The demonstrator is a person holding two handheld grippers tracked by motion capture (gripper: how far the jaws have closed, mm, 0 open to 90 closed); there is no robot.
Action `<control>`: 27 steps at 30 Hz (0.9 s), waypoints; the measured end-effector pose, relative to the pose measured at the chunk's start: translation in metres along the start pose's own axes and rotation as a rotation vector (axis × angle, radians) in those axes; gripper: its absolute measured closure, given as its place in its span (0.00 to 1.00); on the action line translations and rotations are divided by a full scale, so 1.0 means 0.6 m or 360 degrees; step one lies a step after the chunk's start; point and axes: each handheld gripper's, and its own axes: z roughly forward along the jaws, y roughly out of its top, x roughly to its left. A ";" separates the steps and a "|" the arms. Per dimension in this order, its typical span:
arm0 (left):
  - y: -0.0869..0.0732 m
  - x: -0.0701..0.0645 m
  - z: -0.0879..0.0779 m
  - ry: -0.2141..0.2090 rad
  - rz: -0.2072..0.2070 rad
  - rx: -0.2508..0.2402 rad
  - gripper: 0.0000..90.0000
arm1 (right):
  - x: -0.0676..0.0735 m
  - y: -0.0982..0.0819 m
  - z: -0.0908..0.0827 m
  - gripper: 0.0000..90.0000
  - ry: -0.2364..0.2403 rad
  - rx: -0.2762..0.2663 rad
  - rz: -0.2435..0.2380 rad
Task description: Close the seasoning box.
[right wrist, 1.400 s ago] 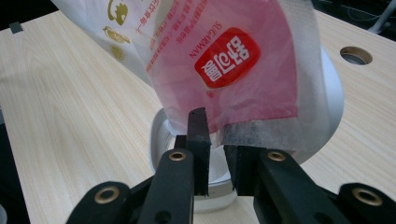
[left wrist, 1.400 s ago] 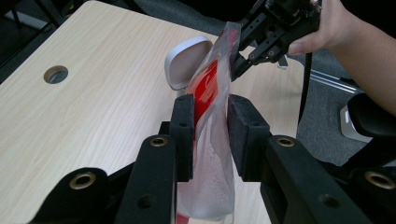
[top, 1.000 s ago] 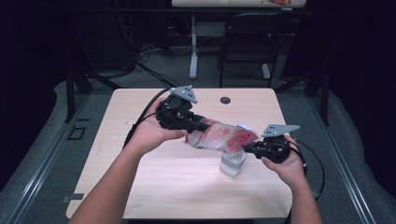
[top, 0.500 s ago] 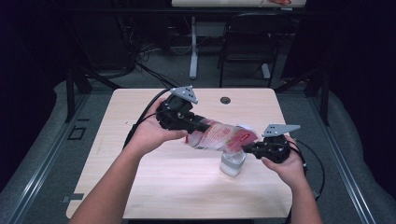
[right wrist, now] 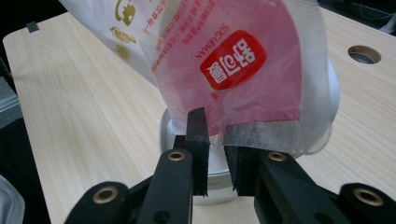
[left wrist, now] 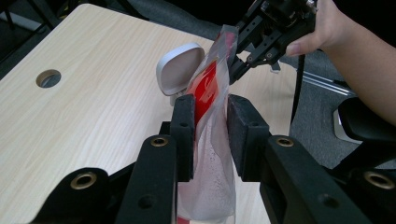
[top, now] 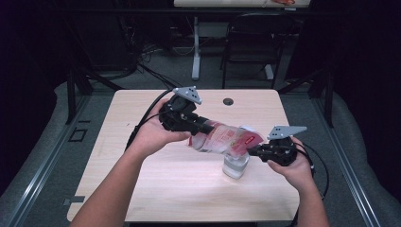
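Above the pale wooden table, the left gripper is clamped on the left end of a red-and-clear plastic pouch of white powder. The right gripper pinches its right edge, over a small white open-lidded jar.

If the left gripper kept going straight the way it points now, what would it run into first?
The left gripper is already shut on the red-and-clear bag. Straight ahead along the bag, it would probably meet the right gripper holding the far end; the white container's open lid sits just beside that line.
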 end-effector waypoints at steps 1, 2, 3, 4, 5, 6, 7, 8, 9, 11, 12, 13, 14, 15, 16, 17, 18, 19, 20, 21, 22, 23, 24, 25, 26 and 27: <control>0.000 0.000 -0.001 0.0001 0.0001 0.0001 0.81 | 0.001 0.000 0.000 0.89 0.0004 0.0004 -0.0004; 0.000 0.000 -0.002 -0.0001 -0.0004 -0.0001 0.81 | 0.001 0.001 0.001 0.89 0.0009 0.0004 -0.0005; 0.000 0.000 -0.003 0.0004 -0.0005 0.0000 0.81 | 0.003 0.001 0.003 0.89 0.0018 0.0009 -0.0011; 0.000 0.000 -0.004 0.0003 -0.0007 -0.0001 0.81 | 0.004 0.002 0.005 0.89 0.0022 0.0014 -0.0014; -0.001 0.001 -0.005 0.0006 -0.0008 -0.0003 0.81 | 0.006 0.002 0.006 0.89 0.0020 0.0019 -0.0020; -0.001 0.001 -0.005 0.0006 -0.0008 -0.0003 0.81 | 0.006 0.002 0.006 0.89 0.0020 0.0019 -0.0020; -0.001 0.001 -0.005 0.0009 -0.0010 -0.0003 0.81 | 0.007 0.003 0.008 0.89 0.0026 0.0022 -0.0021; -0.002 0.001 -0.006 0.0013 -0.0010 -0.0001 0.81 | 0.007 0.004 0.010 0.89 0.0027 0.0024 -0.0021; -0.002 0.001 -0.006 0.0013 -0.0010 -0.0001 0.81 | 0.007 0.004 0.010 0.89 0.0027 0.0024 -0.0021; -0.003 0.002 -0.008 0.0016 -0.0018 -0.0004 0.81 | 0.008 0.004 0.012 0.89 0.0029 0.0021 -0.0018; -0.003 0.002 -0.008 0.0016 -0.0018 -0.0004 0.81 | 0.009 0.005 0.013 0.89 0.0029 0.0018 -0.0017; -0.004 0.002 -0.008 0.0020 -0.0019 -0.0004 0.81 | 0.009 0.005 0.013 0.89 0.0029 0.0018 -0.0017; -0.004 0.003 -0.009 0.0023 -0.0016 -0.0002 0.81 | 0.009 0.005 0.013 0.89 0.0026 0.0014 -0.0017; -0.005 0.003 -0.010 0.0024 -0.0017 -0.0005 0.81 | 0.009 0.005 0.014 0.89 0.0016 -0.0006 -0.0008; -0.005 0.003 -0.010 0.0024 -0.0017 -0.0005 0.81 | 0.009 0.005 0.014 0.89 0.0016 -0.0006 -0.0008; -0.005 0.003 -0.011 0.0025 -0.0016 -0.0006 0.81 | 0.009 0.005 0.014 0.89 0.0011 -0.0017 -0.0001; -0.005 0.003 -0.011 0.0023 -0.0014 -0.0008 0.81 | 0.009 0.005 0.014 0.89 0.0011 -0.0017 -0.0001; -0.005 0.002 -0.011 0.0023 -0.0017 -0.0011 0.81 | 0.009 0.005 0.015 0.89 0.0011 -0.0022 0.0003; -0.005 0.002 -0.011 0.0025 -0.0015 -0.0009 0.81 | 0.009 0.005 0.016 0.89 0.0007 -0.0025 0.0004; -0.005 0.002 -0.011 0.0027 -0.0010 -0.0006 0.81 | 0.009 0.005 0.016 0.89 0.0007 -0.0025 0.0004; -0.005 0.002 -0.011 0.0028 -0.0010 -0.0006 0.81 | 0.009 0.006 0.016 0.89 0.0000 -0.0027 0.0004; -0.006 0.003 -0.011 0.0028 -0.0009 -0.0007 0.81 | 0.008 0.006 0.016 0.89 -0.0004 -0.0025 0.0004; -0.007 0.003 -0.010 0.0029 -0.0017 -0.0010 0.81 | 0.008 0.006 0.014 0.89 -0.0010 -0.0035 0.0007; -0.007 0.003 -0.010 0.0029 -0.0017 -0.0010 0.81 | 0.008 0.006 0.014 0.89 -0.0010 -0.0035 0.0007; -0.007 0.004 -0.010 0.0027 -0.0019 -0.0009 0.81 | 0.007 0.005 0.012 0.89 -0.0014 -0.0052 0.0022; -0.008 0.005 -0.009 0.0030 -0.0018 -0.0011 0.81 | 0.007 0.005 0.012 0.89 -0.0014 -0.0052 0.0022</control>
